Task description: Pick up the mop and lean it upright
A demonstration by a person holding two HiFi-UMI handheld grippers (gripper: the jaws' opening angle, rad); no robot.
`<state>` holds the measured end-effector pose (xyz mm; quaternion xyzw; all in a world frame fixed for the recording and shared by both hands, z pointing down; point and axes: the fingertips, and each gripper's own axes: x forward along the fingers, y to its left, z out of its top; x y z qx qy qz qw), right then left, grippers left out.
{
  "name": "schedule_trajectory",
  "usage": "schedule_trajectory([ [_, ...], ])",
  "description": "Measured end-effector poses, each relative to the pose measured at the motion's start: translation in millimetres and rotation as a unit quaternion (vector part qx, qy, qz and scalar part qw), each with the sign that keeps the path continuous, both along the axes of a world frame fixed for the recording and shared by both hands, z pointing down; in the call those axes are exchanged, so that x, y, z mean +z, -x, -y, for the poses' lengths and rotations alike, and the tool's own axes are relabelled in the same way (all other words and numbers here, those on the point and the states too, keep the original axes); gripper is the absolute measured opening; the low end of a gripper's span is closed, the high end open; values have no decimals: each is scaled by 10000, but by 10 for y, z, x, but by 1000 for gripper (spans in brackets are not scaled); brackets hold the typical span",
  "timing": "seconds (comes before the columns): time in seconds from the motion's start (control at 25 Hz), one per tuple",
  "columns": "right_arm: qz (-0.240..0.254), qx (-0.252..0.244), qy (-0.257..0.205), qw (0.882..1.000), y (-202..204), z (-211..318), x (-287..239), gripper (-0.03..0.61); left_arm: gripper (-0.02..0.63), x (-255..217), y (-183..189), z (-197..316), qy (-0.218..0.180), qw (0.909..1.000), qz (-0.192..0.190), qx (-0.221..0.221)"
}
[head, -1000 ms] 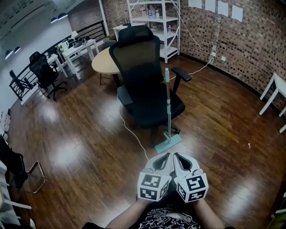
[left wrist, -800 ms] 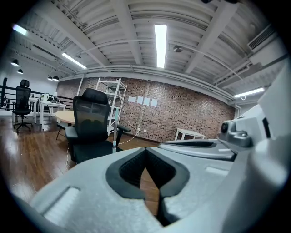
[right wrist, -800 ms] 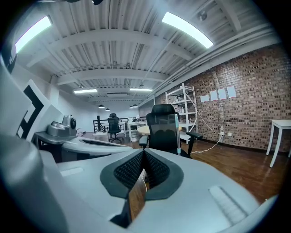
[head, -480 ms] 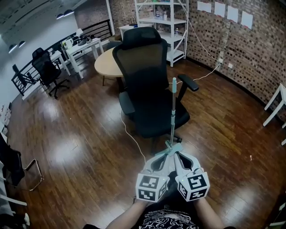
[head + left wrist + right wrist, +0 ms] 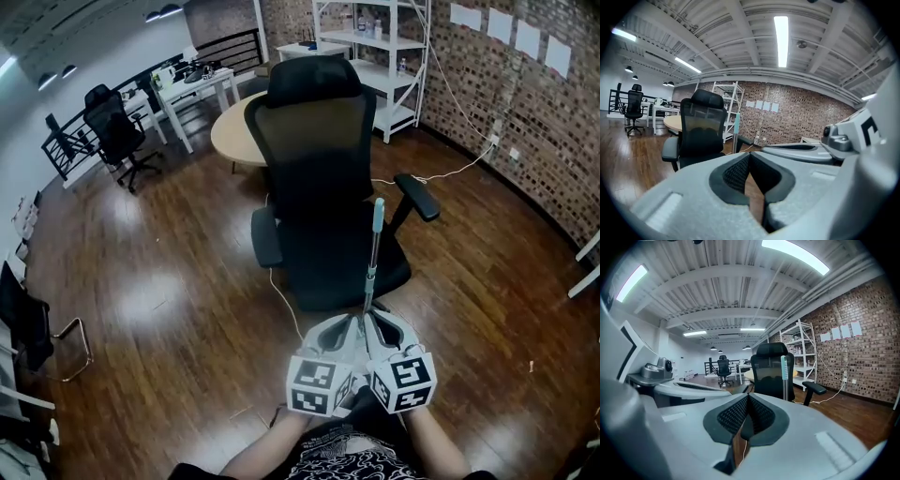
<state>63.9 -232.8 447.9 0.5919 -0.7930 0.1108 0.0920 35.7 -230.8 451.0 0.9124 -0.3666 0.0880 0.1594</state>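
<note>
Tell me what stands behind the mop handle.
The black office chair stands right behind the mop handle. The mop head is covered by the left gripper and right gripper.

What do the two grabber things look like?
Both the left gripper and right gripper are pale grey plastic shells with black ridged pads. Each carries a white cube bearing black square markers. The person wears a black patterned shirt.

The mop (image 5: pixel 374 246) stands at 12 o'clock, just beyond the left gripper (image 5: pixel 346 327) and right gripper (image 5: pixel 377 327), before the chair (image 5: pixel 319 169). Behind the chair, a round surface (image 5: pixel 234 139) sits at 11 o'clock and shelving (image 5: pixel 398 56) at 1 o'clock.
</note>
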Motion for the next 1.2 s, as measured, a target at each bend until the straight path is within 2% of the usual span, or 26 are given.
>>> schedule_trajectory([
  [0.28, -78, -82, 249, 9996, -518, 733, 289, 16, 3, 140, -312, 567, 189, 9992, 189, -291],
  [0.64, -229, -360, 504, 9978, -862, 1502, 652, 154, 3, 225, -568, 1120, 288, 9964, 268, -754],
  [0.8, -190, -491, 639, 9966, -933, 1785, 817, 192, 3, 247, -618, 1220, 301, 9950, 325, -897],
  [1.12, -485, -745, 743, 9933, -976, 2245, 1118, 196, 3, 297, -620, 1307, 382, 9908, 442, -1217],
  [1.2, -603, -862, 684, 9921, -963, 2303, 1135, 153, 3, 289, -621, 1319, 374, 9900, 463, -1277],
])
